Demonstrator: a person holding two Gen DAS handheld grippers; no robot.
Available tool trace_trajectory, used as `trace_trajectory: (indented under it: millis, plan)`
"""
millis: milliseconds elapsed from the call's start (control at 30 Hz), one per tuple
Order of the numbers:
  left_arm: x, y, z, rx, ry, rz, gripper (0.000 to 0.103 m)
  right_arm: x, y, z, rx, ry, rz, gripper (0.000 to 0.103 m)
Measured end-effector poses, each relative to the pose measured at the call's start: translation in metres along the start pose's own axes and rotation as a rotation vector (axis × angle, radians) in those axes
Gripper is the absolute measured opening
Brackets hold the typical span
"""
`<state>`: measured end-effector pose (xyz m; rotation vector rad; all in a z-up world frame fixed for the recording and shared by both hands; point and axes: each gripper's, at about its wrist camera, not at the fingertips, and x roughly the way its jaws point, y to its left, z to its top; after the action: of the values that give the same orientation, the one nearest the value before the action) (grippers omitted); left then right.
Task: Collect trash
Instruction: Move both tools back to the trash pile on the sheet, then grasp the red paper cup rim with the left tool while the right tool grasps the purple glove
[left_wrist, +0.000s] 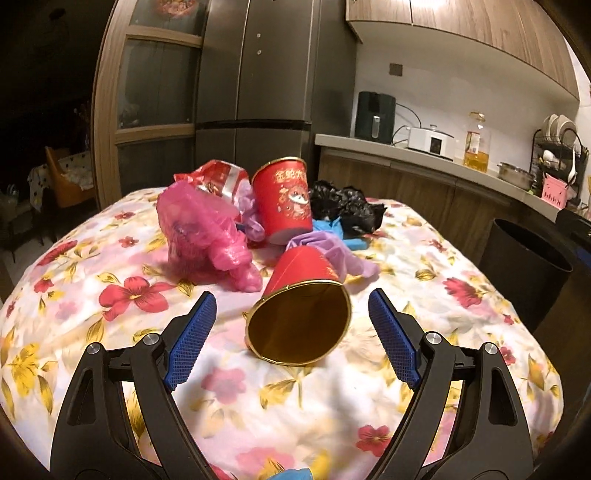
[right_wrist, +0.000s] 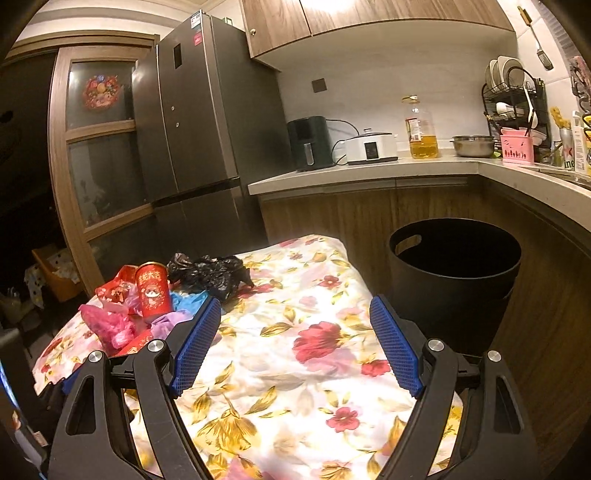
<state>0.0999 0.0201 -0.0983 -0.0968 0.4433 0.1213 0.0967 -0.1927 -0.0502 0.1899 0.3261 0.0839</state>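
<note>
A red paper cup (left_wrist: 301, 310) lies on its side on the floral tablecloth (left_wrist: 110, 295), its gold mouth facing me. My left gripper (left_wrist: 291, 299) stands open on either side of its mouth, pads not touching it. Behind it stands an upright red cup (left_wrist: 284, 199) (right_wrist: 152, 291), with a pink plastic bag (left_wrist: 207, 240) (right_wrist: 107, 326), a crumpled black bag (left_wrist: 343, 206) (right_wrist: 210, 273), purple wrap (left_wrist: 332, 254) and blue scraps (left_wrist: 332, 229). My right gripper (right_wrist: 295, 306) hangs open over bare cloth (right_wrist: 314, 369), with the trash pile to its left. A black bin (right_wrist: 454, 273) (left_wrist: 524, 266) stands right of the table.
A grey fridge (right_wrist: 199, 122) and a wooden glass-door cabinet (right_wrist: 96, 147) rise behind the table. The counter (right_wrist: 369, 170) holds an air fryer, a white cooker, an oil bottle, a steel pot and a dish rack. The bin sits between table and counter.
</note>
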Motion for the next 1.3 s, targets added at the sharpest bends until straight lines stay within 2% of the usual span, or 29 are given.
trace_trajectory:
  millis: [467, 767, 933, 1300]
  plan:
    - [0.025, 0.005, 0.001, -0.017, 0.043, -0.035, 0.081, 0.023, 0.022, -0.009, -0.030, 0.031, 0.037, 0.081]
    - [0.036, 0.013, -0.001, -0.049, 0.086, -0.073, 0.062, 0.047, 0.038, -0.022, -0.048, 0.065, 0.073, 0.081]
    - [0.033, 0.017, 0.000, -0.057, 0.072, -0.088, 0.057, 0.061, 0.049, -0.029, -0.062, 0.081, 0.096, 0.081]
    - [0.004, 0.045, 0.007, -0.089, 0.002, -0.094, 0.054, 0.091, 0.086, -0.041, -0.118, 0.111, 0.163, 0.079]
